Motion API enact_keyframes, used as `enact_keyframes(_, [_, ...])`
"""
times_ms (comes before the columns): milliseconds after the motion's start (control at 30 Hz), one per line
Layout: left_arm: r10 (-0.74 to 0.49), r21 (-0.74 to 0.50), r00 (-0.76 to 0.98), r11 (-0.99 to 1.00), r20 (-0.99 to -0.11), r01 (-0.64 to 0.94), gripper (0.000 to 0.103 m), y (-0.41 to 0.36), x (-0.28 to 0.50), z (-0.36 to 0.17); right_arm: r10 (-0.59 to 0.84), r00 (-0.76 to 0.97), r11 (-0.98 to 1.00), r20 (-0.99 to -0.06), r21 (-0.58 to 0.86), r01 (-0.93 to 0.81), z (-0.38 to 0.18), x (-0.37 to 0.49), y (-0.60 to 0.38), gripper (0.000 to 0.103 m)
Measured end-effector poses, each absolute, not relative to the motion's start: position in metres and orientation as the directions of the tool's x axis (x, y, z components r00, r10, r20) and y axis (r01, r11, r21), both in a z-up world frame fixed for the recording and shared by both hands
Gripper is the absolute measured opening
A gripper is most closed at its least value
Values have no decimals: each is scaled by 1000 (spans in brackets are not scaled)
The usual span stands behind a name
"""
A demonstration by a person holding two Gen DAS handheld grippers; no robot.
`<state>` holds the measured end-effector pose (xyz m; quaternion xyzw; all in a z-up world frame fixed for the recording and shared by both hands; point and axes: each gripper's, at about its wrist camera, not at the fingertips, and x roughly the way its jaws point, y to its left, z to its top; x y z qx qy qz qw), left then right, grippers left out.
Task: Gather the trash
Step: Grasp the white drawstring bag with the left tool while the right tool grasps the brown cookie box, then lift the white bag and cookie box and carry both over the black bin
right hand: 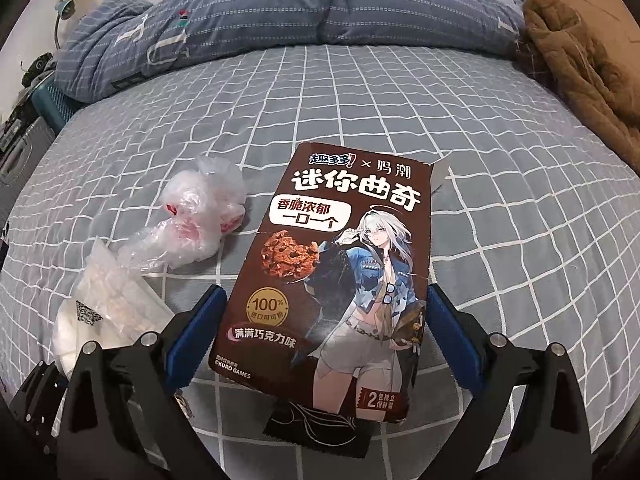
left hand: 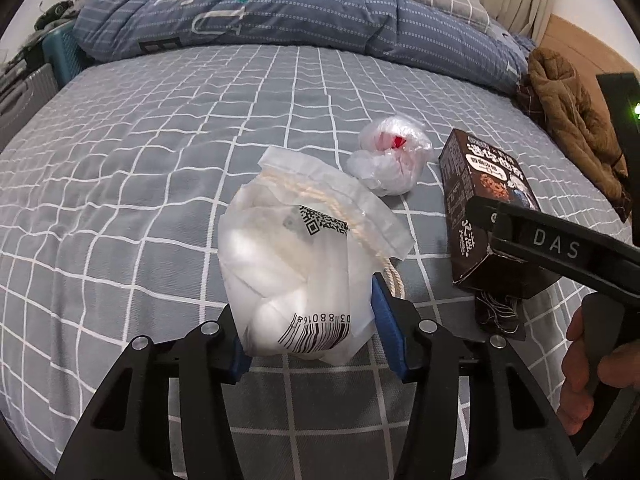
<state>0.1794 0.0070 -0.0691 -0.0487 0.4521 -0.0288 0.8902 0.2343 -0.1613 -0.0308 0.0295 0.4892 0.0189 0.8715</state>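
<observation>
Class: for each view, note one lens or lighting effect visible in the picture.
Left wrist view: fisheye bends the bedsheet grid into curves, and the white bag glares, nearly blown out. Right wrist view: black vignette fills the corners; the cookie box print stays sharp.

A bed with a grey checked sheet carries a white drawstring pouch, a crumpled plastic bag, a brown cookie box, a blue quilt and a brown garment.

One cookie box; two plastic bags; two tools
</observation>
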Motion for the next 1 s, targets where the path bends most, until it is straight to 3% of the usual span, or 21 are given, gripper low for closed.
enact_keyframes(1000, [-112,-137,649,991,-752,13,49,17,135,-34,116,656,993,-746,65,-102,15,170,-171,93])
